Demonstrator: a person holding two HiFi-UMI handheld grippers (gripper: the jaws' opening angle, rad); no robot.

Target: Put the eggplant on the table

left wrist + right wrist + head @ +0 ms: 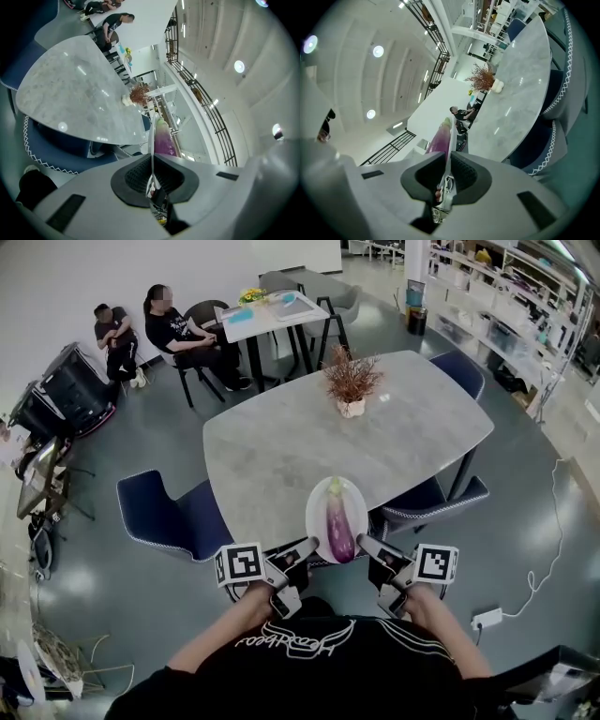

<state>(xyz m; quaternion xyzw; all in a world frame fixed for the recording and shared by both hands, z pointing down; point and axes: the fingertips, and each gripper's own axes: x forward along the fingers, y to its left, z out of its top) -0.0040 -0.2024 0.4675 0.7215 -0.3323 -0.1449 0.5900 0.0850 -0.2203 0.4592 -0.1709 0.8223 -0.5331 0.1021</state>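
Note:
A purple eggplant (338, 529) with a green cap lies on a white oval plate (316, 504) held over the near edge of the grey stone table (281, 446). My left gripper (308, 548) is shut on the plate's left rim. My right gripper (363, 545) is shut on its right rim. In the left gripper view the plate (152, 140) runs edge-on between the black pads with the eggplant (163, 140) to its right. The right gripper view shows the plate rim (449, 143) in the pads and the eggplant (439, 137) to its left.
A dried plant in a white pot (352, 382) stands on the table's far middle. Blue chairs sit at the table's left (169, 517), right (427, 501) and far right (459, 371). Two seated people (178, 329) are at a small table far behind. A white cable lies on the floor at right.

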